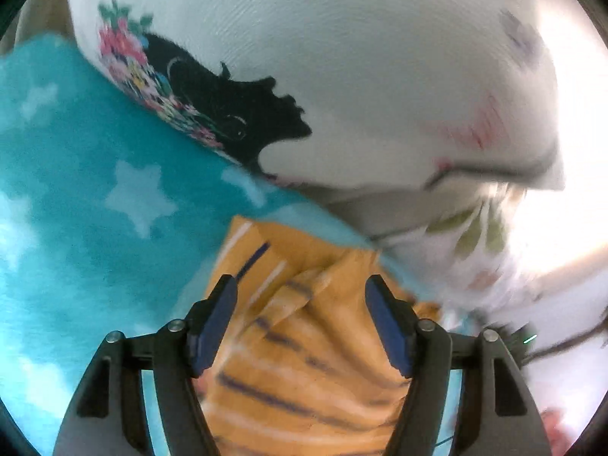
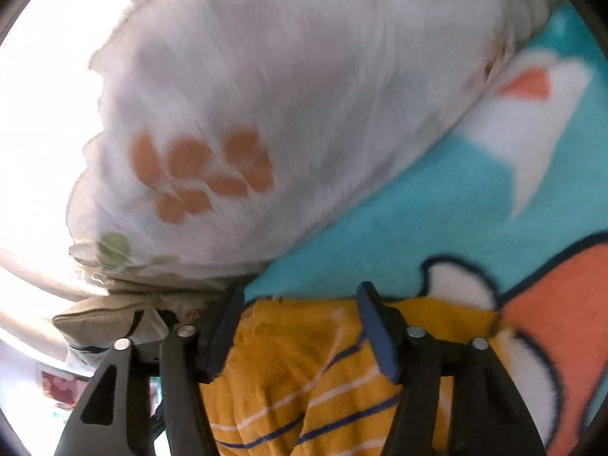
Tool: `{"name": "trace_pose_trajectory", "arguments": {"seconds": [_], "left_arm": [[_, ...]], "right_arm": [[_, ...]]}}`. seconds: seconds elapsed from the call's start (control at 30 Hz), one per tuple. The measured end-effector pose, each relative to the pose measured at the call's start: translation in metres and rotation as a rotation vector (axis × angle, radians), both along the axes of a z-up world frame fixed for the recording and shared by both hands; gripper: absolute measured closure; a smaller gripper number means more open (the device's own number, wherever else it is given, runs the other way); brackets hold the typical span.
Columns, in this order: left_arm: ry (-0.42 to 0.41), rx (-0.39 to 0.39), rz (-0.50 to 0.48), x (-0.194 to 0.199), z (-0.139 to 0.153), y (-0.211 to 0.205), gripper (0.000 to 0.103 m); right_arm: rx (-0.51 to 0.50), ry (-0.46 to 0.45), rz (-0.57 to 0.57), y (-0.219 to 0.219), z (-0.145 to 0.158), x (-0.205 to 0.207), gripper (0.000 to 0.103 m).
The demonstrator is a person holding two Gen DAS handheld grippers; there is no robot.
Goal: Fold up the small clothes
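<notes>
Underneath everything lies a teal blanket [image 1: 76, 190] with pale stars, which in the right wrist view shows an orange fish print [image 2: 551, 304]. A white pillow [image 1: 342, 57] with a black-and-floral motif sits on it, and beside that is a white cloth with orange petals [image 2: 212, 167]. The mustard striped garment [image 1: 304, 342] lies rumpled on the blanket, directly ahead of and between both pairs of tongs. The left tongs [image 1: 302, 319] stand wide open, fabric between the blue pads [image 1: 212, 334] but not pinched. The right tongs [image 2: 300, 326] are likewise parted and hold nothing. The garment's long axis cannot be judged; neither hand looks clearly nearer.
</notes>
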State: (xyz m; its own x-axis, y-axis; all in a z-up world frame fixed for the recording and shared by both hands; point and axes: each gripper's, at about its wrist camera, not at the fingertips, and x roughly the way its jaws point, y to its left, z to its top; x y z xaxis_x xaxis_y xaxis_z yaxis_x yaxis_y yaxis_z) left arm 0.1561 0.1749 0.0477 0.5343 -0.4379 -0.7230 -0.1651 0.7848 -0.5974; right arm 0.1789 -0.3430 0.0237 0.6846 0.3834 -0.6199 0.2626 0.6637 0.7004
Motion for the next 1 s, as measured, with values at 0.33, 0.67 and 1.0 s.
{"name": "trace_pose_trajectory", "arguments": {"seconds": [0.33,0.67,1.0], "left_arm": [[0.006,-0.008,-0.053,-0.071,-0.025,0.031,0.018],[0.062,-0.13,-0.222,-0.058,-0.056,-0.008,0.011],[0.175,0.004,-0.249,-0.05,-0.049,-0.045,0.076]], "right_arm": [[-0.136,0.103,0.094,-0.004,0.0,-0.123,0.025],[0.03,0.11,0.067,0.004,-0.048,-0.16,0.013],[-0.01,0.103,0.158,0.064,-0.051,-0.105,0.07]]}}
